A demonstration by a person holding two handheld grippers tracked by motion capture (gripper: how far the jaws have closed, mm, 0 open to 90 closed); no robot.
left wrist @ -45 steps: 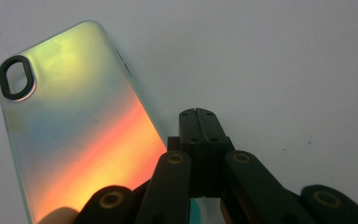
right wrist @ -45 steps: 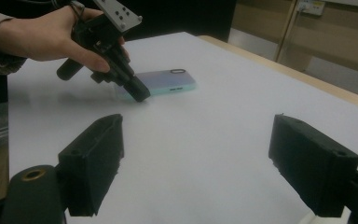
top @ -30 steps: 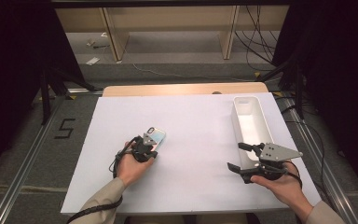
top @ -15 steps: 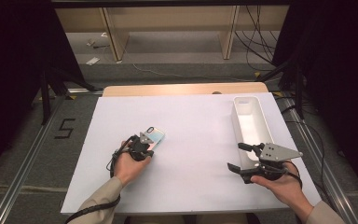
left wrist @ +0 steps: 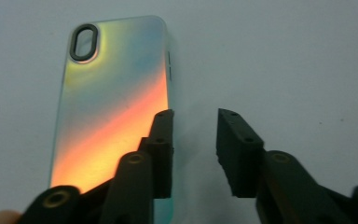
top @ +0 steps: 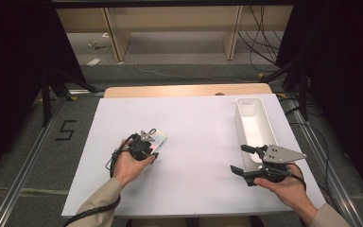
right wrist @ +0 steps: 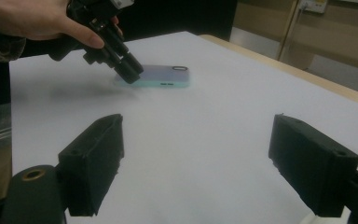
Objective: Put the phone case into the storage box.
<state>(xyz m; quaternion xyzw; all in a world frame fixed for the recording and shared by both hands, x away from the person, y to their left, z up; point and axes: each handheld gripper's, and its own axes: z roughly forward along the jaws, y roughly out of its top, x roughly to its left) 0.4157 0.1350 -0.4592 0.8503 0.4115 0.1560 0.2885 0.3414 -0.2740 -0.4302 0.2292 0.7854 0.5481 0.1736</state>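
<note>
L hand-held gripper (left wrist: 193, 140) jaws just opened, empty, beside phone case (left wrist: 114, 98); R hand-held gripper (right wrist: 196, 163) wide, empty.

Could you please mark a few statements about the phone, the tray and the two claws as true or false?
1. The phone lies flat on the table. True.
2. The left claw grips the phone. False: its jaws have just been opening, one over the phone's edge, nothing between them.
3. The tray holds the phone. False: the tray looks empty; the phone lies far to its left.
4. The right claw is open. True.
</note>
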